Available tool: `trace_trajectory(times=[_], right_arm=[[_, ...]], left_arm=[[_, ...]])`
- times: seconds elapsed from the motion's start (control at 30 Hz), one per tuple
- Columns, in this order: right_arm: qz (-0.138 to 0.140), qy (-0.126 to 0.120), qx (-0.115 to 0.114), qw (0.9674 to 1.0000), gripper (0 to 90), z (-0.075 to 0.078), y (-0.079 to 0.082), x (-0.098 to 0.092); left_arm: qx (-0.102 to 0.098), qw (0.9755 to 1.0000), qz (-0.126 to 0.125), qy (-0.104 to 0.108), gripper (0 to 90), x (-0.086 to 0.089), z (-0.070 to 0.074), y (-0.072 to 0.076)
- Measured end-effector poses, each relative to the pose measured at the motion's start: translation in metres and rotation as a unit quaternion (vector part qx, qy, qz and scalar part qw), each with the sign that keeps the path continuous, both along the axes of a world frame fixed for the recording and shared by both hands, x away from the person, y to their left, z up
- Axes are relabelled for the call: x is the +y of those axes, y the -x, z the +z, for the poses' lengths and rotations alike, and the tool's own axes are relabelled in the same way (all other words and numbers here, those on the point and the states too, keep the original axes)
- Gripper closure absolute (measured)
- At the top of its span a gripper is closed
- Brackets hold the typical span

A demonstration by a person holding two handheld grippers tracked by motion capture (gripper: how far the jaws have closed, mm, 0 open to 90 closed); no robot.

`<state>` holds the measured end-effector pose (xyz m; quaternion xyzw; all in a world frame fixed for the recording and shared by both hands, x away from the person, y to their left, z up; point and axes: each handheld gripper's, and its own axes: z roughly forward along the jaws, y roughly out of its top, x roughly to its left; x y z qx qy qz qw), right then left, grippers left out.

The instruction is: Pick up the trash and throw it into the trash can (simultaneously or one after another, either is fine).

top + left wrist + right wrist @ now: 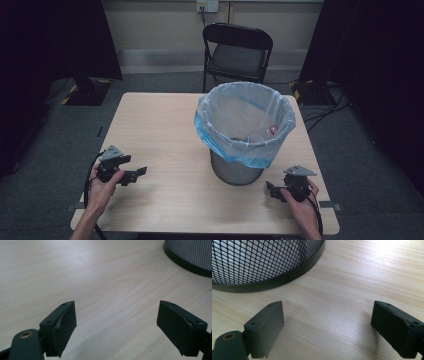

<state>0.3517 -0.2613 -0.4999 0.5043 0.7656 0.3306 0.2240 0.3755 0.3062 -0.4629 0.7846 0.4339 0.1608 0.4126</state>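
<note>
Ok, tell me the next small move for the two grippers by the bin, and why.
Probably lift both toward the bag's rim. The left gripper and right gripper rest low on the table, jaws open and holding nothing, on either side of the bin. The blue bag is folded over its top, above them.

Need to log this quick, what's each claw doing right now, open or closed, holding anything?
Left claw: open, holding nothing, over the table.
Right claw: open, holding nothing, near the mesh bin.

Black folding chair [236, 50] behind wooden table [155, 125]; grey carpet [60, 145] around it; wall outlet [207, 5] above chair; dark curtains either side.
</note>
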Motion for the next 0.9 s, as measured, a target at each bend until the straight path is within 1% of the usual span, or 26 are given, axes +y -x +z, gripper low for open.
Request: trace_trajectory(times=[0.13, 0.2, 0.23, 0.27, 0.33, 0.37, 0.4, 0.5, 0.57, 0.6, 0.63, 0.77, 0.9], right_arm=[[0.000, 0.000, 0.000, 1.0000, 10.5, 0.000, 0.000, 0.000], [0.000, 0.000, 0.000, 1.0000, 10.5, 0.000, 0.000, 0.000], [0.000, 0.000, 0.000, 1.0000, 10.5, 0.000, 0.000, 0.000], [0.000, 0.000, 0.000, 1.0000, 10.5, 0.000, 0.000, 0.000], [0.000, 0.000, 0.000, 1.0000, 10.5, 0.000, 0.000, 0.000], [0.000, 0.000, 0.000, 1.0000, 10.5, 0.000, 0.000, 0.000], [0.000, 0.000, 0.000, 1.0000, 10.5, 0.000, 0.000, 0.000], [0.000, 0.000, 0.000, 1.0000, 10.5, 0.000, 0.000, 0.000], [0.000, 0.000, 0.000, 1.0000, 10.5, 0.000, 0.000, 0.000], [0.000, 0.000, 0.000, 1.0000, 10.5, 0.000, 0.000, 0.000], [0.000, 0.001, -0.001, 1.0000, 10.5, 0.000, 0.000, 0.000], [0.000, 0.001, 0.000, 1.0000, 10.5, 0.000, 0.000, 0.000], [0.000, 0.001, -0.001, 1.0000, 10.4, 0.000, 0.000, 0.000]], left_arm=[[0.019, 0.9998, 0.004, -0.009, 15.9, -0.001, -0.010, 0.002], [0.023, 0.9995, 0.000, -0.020, 15.9, -0.003, -0.015, 0.004], [0.026, 0.9994, -0.002, -0.023, 15.9, -0.005, -0.018, 0.004], [0.034, 0.9991, -0.006, -0.023, 15.9, -0.007, -0.021, 0.005], [0.039, 0.9988, -0.006, -0.030, 16.0, -0.009, -0.026, 0.006], [0.042, 0.9987, -0.004, -0.030, 16.0, -0.011, -0.029, 0.007], [0.045, 0.9983, -0.006, -0.036, 16.2, -0.012, -0.031, 0.007], [0.031, 0.9986, 0.000, -0.043, 15.5, -0.016, -0.034, 0.010], [0.023, 0.9990, 0.010, -0.038, 14.9, -0.018, -0.036, 0.011], [0.015, 0.9984, 0.004, -0.054, 14.9, -0.019, -0.036, 0.012], [0.006, 0.9978, 0.004, -0.066, 14.9, -0.022, -0.038, 0.014], [0.005, 0.9976, 0.005, -0.069, 12.7, -0.022, -0.038, 0.013], [0.006, 0.9976, 0.006, -0.068, 12.6, -0.022, -0.038, 0.013]])
